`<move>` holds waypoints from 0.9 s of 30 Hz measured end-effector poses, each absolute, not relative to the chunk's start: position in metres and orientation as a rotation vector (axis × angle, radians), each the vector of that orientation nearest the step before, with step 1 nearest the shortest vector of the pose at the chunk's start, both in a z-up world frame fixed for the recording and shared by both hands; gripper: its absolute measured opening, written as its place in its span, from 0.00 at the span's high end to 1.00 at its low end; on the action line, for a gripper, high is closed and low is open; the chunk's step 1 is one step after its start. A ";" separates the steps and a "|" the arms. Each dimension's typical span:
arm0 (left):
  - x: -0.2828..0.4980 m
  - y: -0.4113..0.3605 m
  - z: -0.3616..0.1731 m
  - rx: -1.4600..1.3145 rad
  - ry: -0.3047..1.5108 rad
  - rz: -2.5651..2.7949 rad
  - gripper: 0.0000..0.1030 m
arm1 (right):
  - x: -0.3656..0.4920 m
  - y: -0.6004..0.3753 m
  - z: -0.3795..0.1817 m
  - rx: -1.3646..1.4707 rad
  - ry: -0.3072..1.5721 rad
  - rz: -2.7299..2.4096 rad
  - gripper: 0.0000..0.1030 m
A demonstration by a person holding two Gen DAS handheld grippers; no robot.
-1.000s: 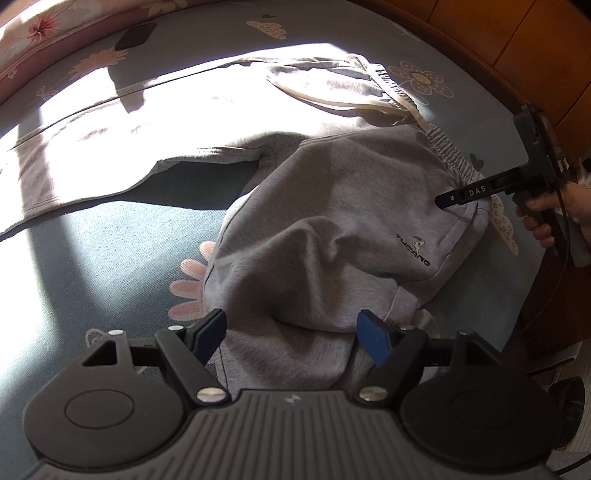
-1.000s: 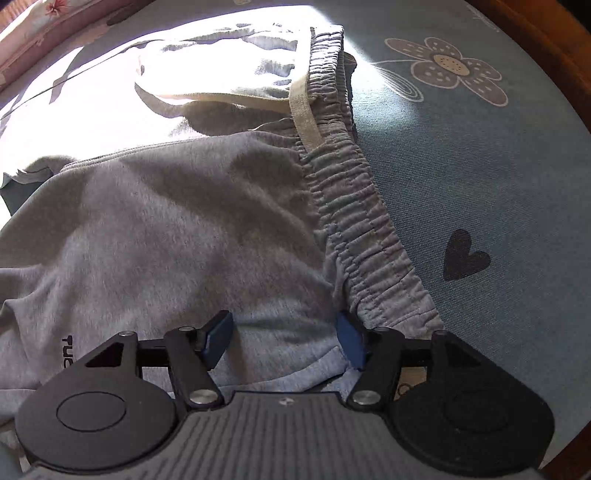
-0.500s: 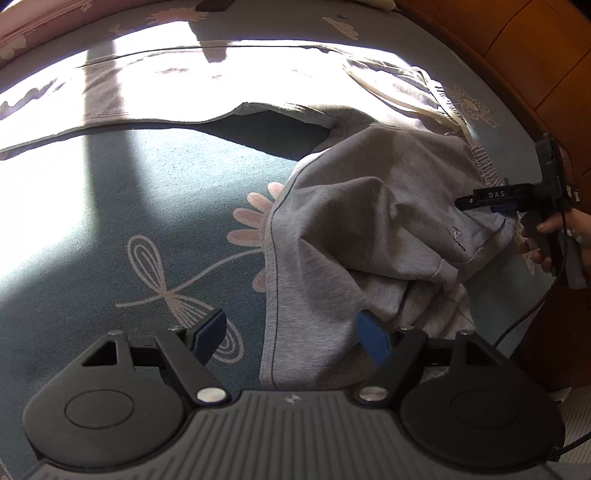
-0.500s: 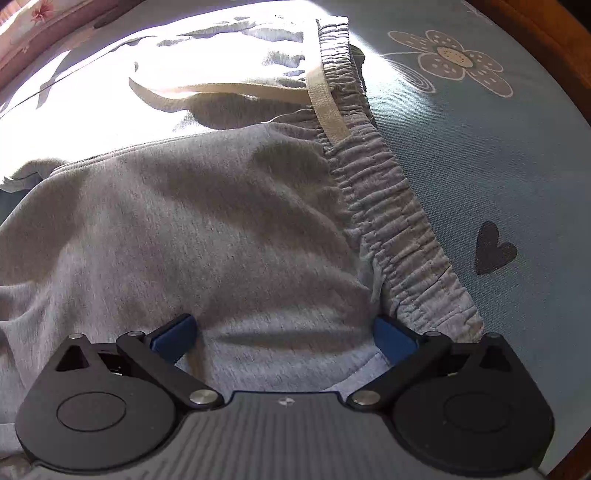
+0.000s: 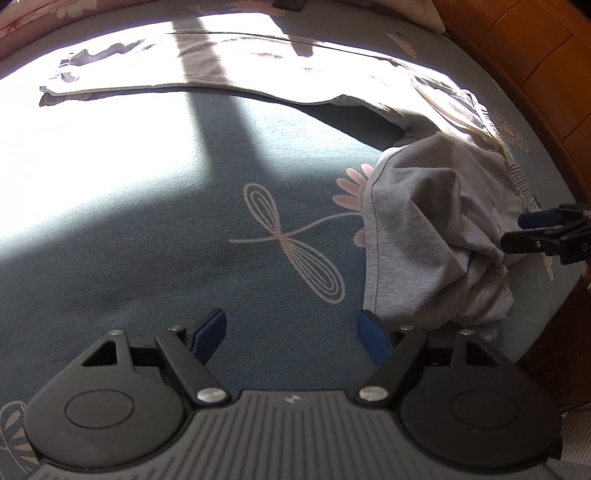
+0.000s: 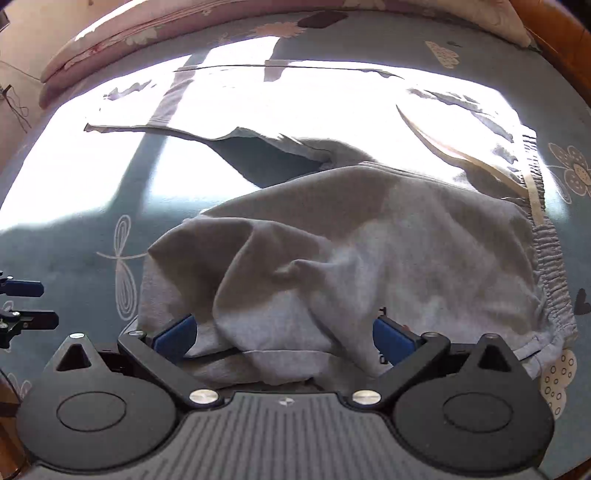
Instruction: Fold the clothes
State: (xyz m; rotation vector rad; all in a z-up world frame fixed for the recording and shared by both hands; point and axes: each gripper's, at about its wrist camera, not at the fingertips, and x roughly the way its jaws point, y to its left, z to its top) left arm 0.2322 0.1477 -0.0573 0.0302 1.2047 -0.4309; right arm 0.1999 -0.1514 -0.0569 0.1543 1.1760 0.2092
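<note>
Grey sweatpants (image 5: 424,229) lie on a blue-green flowered sheet (image 5: 184,258). Their upper part is bunched in a heap at the right, and one leg (image 5: 221,62) stretches left across the sunlit back. My left gripper (image 5: 291,334) hangs open over bare sheet, just left of the heap. My right gripper (image 6: 284,338) stands wide open above the rumpled heap (image 6: 332,258), with loose cloth under and between its fingers but not pinched. The elastic waistband (image 6: 550,266) and a beige drawstring (image 6: 461,155) lie to its right. Each gripper shows at the edge of the other's view.
A wooden bed frame (image 5: 517,55) runs along the right side, and the mattress edge drops off near the heap. A pink flowered quilt (image 6: 147,33) borders the far side, with a dark flat object (image 6: 321,18) beside it. Bright sun washes out the back.
My left gripper slid left off the pants onto bare sheet. My right gripper opened wide, let go of the cloth by the waistband, and drew back and up.
</note>
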 end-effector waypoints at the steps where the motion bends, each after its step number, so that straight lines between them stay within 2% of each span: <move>1: 0.232 0.152 -0.057 0.030 1.201 -0.432 0.25 | 0.196 -0.133 -0.058 0.172 1.190 0.266 0.00; 5: 0.229 0.178 -0.056 0.018 1.200 -0.431 0.25 | 0.184 -0.056 -0.079 0.202 1.311 0.384 0.00; 12: 0.221 0.218 -0.057 -0.008 1.203 -0.422 0.25 | 0.188 -0.006 -0.118 0.084 1.417 0.376 0.02; 20: 0.213 0.248 -0.055 -0.020 1.181 -0.408 0.25 | 0.248 -0.005 -0.089 -0.092 1.277 0.272 0.02; 27: 0.209 0.254 -0.054 -0.055 1.167 -0.340 0.25 | 0.325 -0.061 -0.069 -0.058 1.167 0.144 0.02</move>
